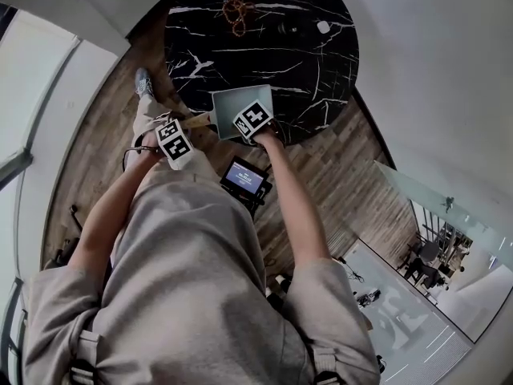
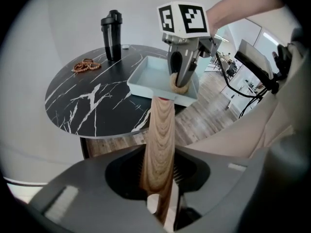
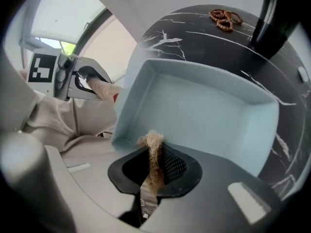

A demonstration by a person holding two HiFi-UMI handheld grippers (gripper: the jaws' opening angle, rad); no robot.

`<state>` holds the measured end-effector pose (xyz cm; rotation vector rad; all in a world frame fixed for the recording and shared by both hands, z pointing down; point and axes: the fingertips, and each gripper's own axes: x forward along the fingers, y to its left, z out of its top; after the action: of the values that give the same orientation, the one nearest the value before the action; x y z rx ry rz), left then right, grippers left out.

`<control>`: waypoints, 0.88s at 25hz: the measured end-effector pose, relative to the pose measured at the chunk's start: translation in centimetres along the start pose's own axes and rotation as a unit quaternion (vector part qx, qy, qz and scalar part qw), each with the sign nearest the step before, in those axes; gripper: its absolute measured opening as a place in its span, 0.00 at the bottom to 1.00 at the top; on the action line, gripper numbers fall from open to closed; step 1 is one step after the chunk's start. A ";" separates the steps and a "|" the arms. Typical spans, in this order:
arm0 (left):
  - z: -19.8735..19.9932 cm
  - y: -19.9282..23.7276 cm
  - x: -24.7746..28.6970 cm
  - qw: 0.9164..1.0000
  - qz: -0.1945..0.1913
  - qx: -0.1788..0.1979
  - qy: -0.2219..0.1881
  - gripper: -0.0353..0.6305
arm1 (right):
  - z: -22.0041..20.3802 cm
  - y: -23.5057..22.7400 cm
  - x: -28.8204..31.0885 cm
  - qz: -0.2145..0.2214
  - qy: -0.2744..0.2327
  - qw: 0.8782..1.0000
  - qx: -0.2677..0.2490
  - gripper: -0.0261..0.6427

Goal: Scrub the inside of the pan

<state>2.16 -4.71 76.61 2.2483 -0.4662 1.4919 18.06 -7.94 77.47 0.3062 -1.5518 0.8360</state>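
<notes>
Pale-blue square pan (image 2: 154,75) rests near the edge of the black marble table (image 2: 87,106), and its wooden handle (image 2: 160,140) overhangs toward the person. The left gripper (image 2: 158,178) clamps this handle, whose long axis runs straight out along the jaws to the pan. The right gripper (image 3: 153,171), the nearer to the pan's interior, pinches a tan fibrous scrubber (image 3: 152,147). The tuft sits at the pan's near wall, with the pan's floor just ahead.
</notes>
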 end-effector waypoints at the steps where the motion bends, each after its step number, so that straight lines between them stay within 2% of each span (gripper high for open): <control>1: 0.0 0.0 0.0 1.000 0.000 -0.001 0.000 0.22 | 0.5 1.0 0.3 0.018 -0.009 1.000 0.004 0.11; 4: 0.1 -0.2 0.2 1.000 -0.004 -0.006 0.000 0.22 | 1.8 3.3 1.2 0.044 -0.014 0.999 -0.019 0.11; 6: 0.1 -0.1 0.2 1.000 -0.004 -0.006 0.001 0.22 | 2.1 3.6 1.3 0.041 0.003 0.999 -0.033 0.11; 11: 0.0 -0.1 0.2 1.000 0.003 -0.001 0.004 0.21 | 2.2 3.6 1.4 0.033 0.020 0.999 -0.019 0.11; 14: 0.0 0.1 0.2 1.000 0.010 0.003 0.002 0.22 | 2.7 3.5 0.4 0.028 -0.001 1.000 -0.005 0.11; 17: -0.1 0.5 0.1 1.000 0.019 -0.004 0.003 0.25 | 3.4 3.4 -1.5 0.060 -0.061 0.995 0.049 0.11; 19: -0.1 0.6 -0.1 1.000 0.022 -0.003 0.001 0.27 | 4.1 3.6 -3.2 0.106 -0.126 0.981 0.098 0.11; 20: 0.0 0.4 -0.3 1.000 0.022 0.004 -0.002 0.27 | 4.4 3.8 -4.2 0.136 -0.165 0.969 0.123 0.11; 22: 0.5 -0.3 -1.3 0.999 0.021 0.026 -0.015 0.29 | 5.3 4.6 -6.7 0.200 -0.254 0.933 0.160 0.11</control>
<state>2.20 -4.66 75.17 2.3170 -0.4933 1.5087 12.41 -10.06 69.91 0.4793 -1.9950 1.4203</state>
